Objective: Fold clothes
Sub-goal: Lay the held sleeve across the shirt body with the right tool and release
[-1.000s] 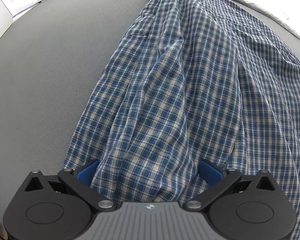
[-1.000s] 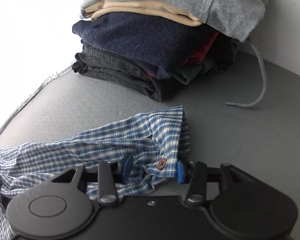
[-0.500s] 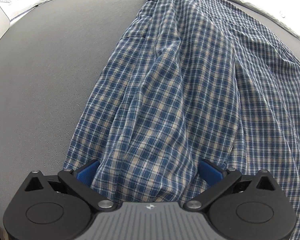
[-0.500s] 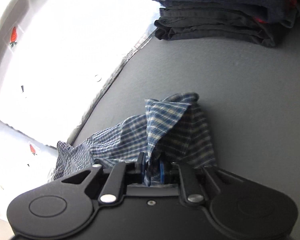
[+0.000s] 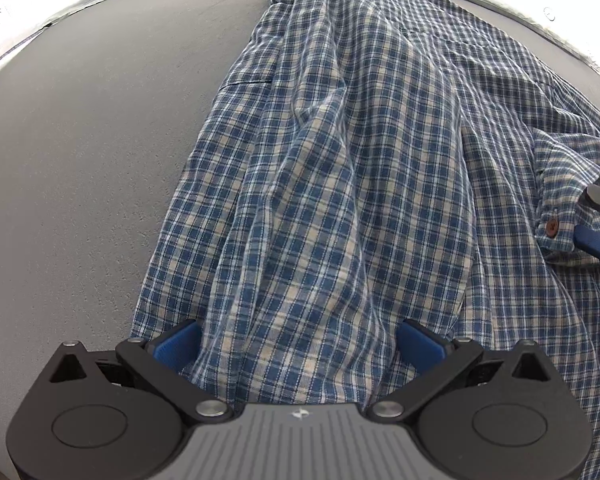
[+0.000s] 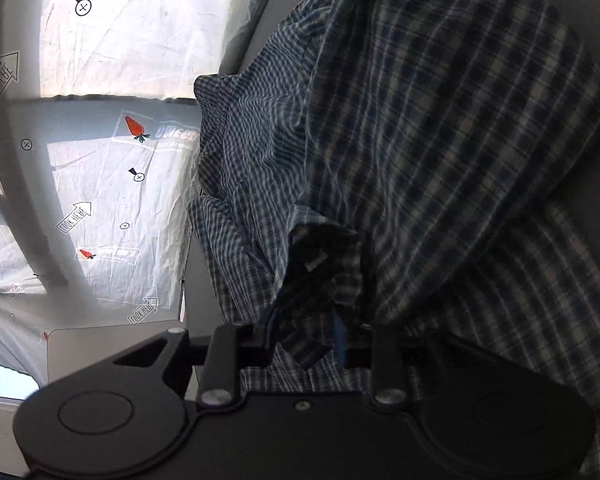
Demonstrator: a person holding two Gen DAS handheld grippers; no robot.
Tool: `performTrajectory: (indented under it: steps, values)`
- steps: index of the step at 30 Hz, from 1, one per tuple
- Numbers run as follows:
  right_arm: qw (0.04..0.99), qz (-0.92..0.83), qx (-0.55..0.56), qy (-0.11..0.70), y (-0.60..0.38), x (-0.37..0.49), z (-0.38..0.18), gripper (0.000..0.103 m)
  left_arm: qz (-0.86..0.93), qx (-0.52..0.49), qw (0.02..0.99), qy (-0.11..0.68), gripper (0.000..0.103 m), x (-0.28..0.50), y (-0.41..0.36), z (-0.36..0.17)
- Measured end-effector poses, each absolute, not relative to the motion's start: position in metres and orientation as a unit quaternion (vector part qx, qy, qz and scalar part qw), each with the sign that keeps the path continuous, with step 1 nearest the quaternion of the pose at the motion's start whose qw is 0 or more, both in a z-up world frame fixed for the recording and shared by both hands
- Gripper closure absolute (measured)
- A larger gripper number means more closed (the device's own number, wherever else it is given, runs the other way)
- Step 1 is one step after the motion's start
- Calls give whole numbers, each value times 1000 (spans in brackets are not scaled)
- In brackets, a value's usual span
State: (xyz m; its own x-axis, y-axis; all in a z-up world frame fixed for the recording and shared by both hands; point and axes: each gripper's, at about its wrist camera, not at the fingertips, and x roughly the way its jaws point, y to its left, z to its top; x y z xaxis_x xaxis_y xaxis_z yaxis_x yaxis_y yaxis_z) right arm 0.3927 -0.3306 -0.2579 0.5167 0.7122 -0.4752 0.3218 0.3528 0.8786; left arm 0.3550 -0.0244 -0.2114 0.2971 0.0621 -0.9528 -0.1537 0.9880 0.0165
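Observation:
A blue, white and beige plaid shirt (image 5: 340,160) lies spread on a dark grey table (image 5: 80,140). My left gripper (image 5: 300,344) is open, its blue pads on either side of a bunched ridge of the shirt's near edge. My right gripper (image 6: 306,340) is shut on the shirt's sleeve cuff (image 6: 320,280) and holds it lifted over the shirt body. In the left wrist view the cuff (image 5: 560,200), with a brown button (image 5: 552,226), hangs over the shirt's right side, and the right gripper's fingers (image 5: 596,240) enter from the right edge.
Bare grey table lies left of the shirt. A white printed sheet with carrots and arrows (image 6: 112,184) hangs beyond the table edge (image 6: 188,280). A pale flat panel (image 6: 112,352) sits at the lower left of the right wrist view.
My right gripper has closed on the cuff, lifted it and swung it over the shirt body; the stack of folded clothes has left its view. The left gripper has stayed put.

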Motion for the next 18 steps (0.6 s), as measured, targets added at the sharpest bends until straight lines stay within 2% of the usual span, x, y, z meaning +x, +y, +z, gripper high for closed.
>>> performTrajectory:
  steps: [2, 7, 10, 12, 18]
  values:
    - [672, 133, 568, 457, -343, 392, -259, 57, 69, -40, 806, 587, 0, 354, -25, -212]
    - [707, 94, 559, 422, -378, 383, -245, 53, 82, -41, 802, 590, 0, 354, -27, -211]
    - [752, 66, 510, 412, -395, 376, -228, 45, 87, -32, 806, 585, 0, 354, -31, -201]
    - [787, 45, 456, 412, -400, 372, -217, 32, 86, -25, 816, 571, 0, 353, -34, -191]
    - [836, 6, 362, 411, -414, 357, -207, 8, 53, -39, 846, 529, 0, 356, -43, -155]
